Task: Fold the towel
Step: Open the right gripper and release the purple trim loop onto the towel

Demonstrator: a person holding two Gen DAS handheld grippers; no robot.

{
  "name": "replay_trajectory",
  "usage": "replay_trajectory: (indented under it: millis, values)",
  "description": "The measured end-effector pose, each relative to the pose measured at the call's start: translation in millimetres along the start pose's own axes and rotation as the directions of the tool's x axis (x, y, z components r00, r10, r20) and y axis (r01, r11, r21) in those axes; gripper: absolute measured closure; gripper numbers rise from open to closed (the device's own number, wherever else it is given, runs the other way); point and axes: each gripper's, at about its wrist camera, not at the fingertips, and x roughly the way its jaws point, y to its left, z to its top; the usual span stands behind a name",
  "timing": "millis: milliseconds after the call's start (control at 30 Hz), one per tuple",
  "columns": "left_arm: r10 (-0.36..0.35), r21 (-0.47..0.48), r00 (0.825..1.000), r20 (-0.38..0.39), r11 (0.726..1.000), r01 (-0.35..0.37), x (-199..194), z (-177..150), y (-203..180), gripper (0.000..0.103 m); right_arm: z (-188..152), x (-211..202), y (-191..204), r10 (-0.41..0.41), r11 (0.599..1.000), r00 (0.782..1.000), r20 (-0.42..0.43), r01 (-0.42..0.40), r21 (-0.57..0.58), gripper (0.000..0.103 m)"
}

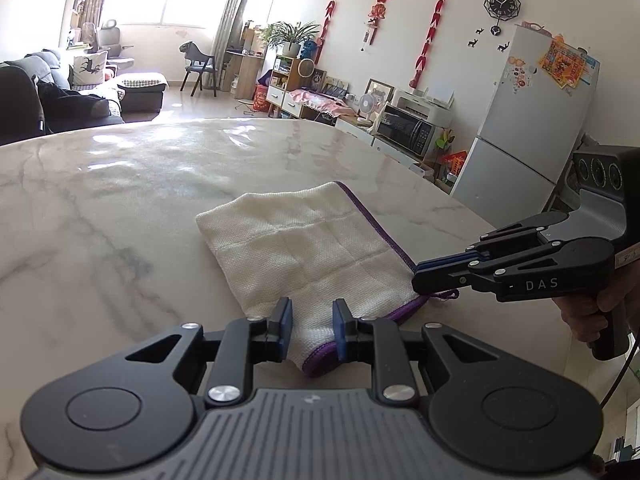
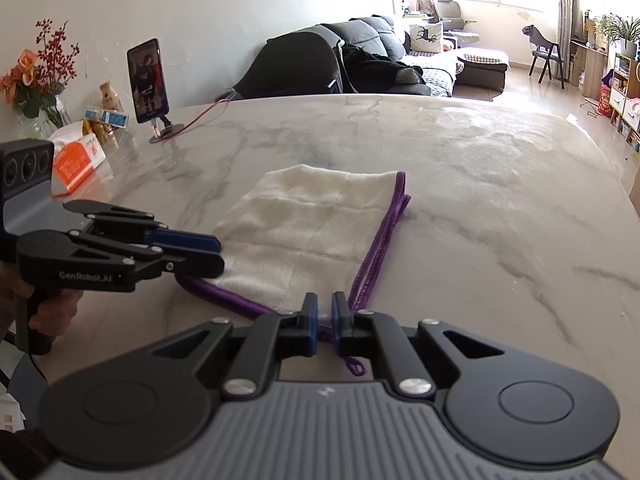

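While both tongs sit at the near hem, step: second fold of the towel [image 1: 304, 240], already doubled, flat on the marble table [image 1: 120, 200]
Left gripper [image 1: 310, 330]: spread, straddling near-left corner; must pinch
Right gripper [image 2: 325, 316]: almost pressed together on near-right corner; grip uncertain
Next: lift both corners far
Surroundings: phone stand [image 2: 150, 84], orange box [image 2: 78, 162], far left; nothing obstructs

Towel [image 1: 304, 248] on table [image 1: 120, 200], apparently flat

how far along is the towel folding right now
Done: the towel already lies doubled on the table, its purple edges stacked along one side. In hand: the right gripper pinches one near corner; the left gripper straddles the other, not yet closed. Left: probably folding the near edge over.
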Motion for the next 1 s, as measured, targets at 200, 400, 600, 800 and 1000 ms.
replay_trajectory:
  millis: [200,400,600,800,1000]
  values:
    - [0.003,-0.002,1.0,0.006,1.0,-0.003,0,0,0,0.081,-2,-4,2,-0.011,1.0,1.0,0.0,0.011,-0.012,0.092]
    - [0.011,-0.001,1.0,0.011,1.0,-0.011,1,-1,-1,0.08,-6,-11,-5,-0.027,0.999,1.0,-0.009,0.028,0.018,0.078]
    - [0.01,-0.006,1.0,0.011,1.0,-0.01,1,-1,-2,0.079,-7,-13,-10,-0.037,0.999,0.999,-0.002,0.037,0.037,0.077]
    - [0.013,0.002,1.0,0.014,1.0,-0.013,-1,-4,-5,0.075,-5,-13,-10,-0.043,0.998,0.999,-0.005,0.043,0.043,0.07]
    - [-0.006,-0.012,1.0,0.027,1.0,0.007,-3,-6,-5,0.056,-4,-15,-11,-0.051,0.997,0.999,-0.005,0.051,0.055,0.059]
